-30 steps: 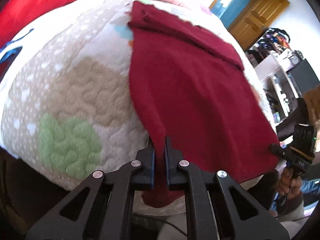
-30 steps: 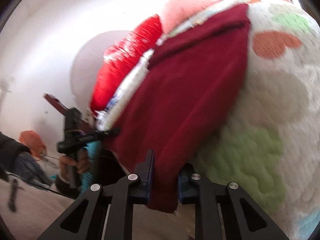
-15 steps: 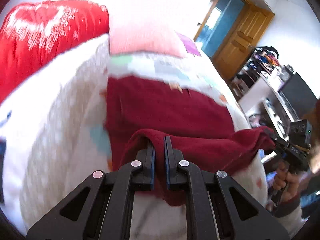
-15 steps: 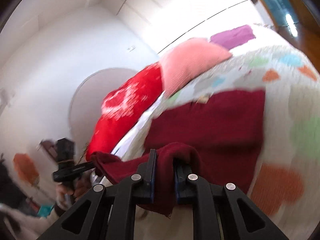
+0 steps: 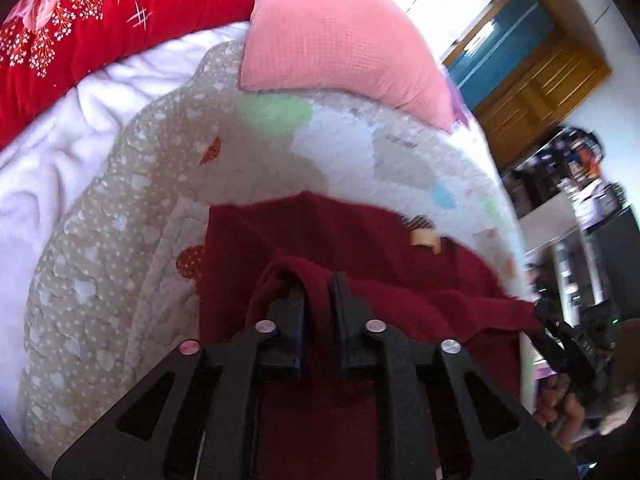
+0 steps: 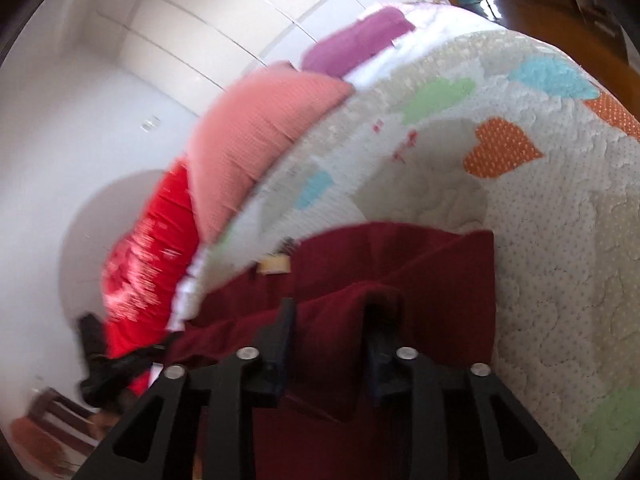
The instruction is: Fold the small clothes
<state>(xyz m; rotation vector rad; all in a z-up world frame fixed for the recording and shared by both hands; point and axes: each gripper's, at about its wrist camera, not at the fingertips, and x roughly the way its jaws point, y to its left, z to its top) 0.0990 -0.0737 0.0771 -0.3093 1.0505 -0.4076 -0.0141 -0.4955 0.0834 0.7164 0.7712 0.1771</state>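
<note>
1. My left gripper (image 5: 318, 292) is opening its jaws, with one fold of the dark red garment (image 5: 360, 248) between them.
2. My right gripper (image 6: 330, 320) is also opening, its jaws looser around a second fold.
3. The garment lies doubled on one heart-patterned quilt (image 6: 540, 240).
4. One pink pillow (image 5: 336, 36) sits at twelve o'clock and one red blanket (image 5: 80, 28) at ten.

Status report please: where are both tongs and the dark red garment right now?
Left tongs, right tongs: jaws opening, cloth between. Dark red garment folded over on quilt. Nothing in the way.
</note>
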